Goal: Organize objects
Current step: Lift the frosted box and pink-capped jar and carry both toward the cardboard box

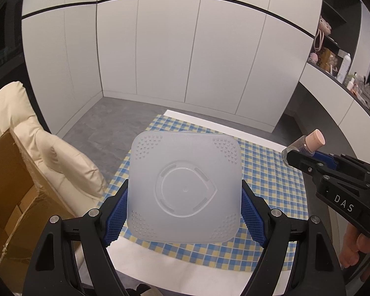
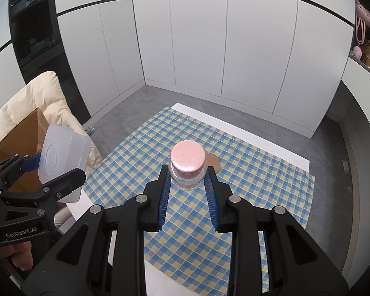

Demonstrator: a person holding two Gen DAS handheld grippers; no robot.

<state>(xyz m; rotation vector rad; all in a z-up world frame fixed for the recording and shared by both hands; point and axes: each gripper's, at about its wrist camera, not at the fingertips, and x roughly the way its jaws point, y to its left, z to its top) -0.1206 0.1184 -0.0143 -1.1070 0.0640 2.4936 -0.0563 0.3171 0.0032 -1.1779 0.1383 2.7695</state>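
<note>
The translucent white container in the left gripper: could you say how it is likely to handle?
The container looks thin-walled, so probably light and slightly flexible. Its smooth sides might slip, though the left gripper pads are ribbed.

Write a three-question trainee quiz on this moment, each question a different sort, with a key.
1. True or false: the left hand-held gripper is shut on the white plastic container.
2. What does the right hand-held gripper hold? A) a spoon B) the clear bottle with the pink cap C) nothing
3. Fill in: below both items lies the ____ tablecloth.

Key: 1 true; 2 B; 3 checked.
</note>
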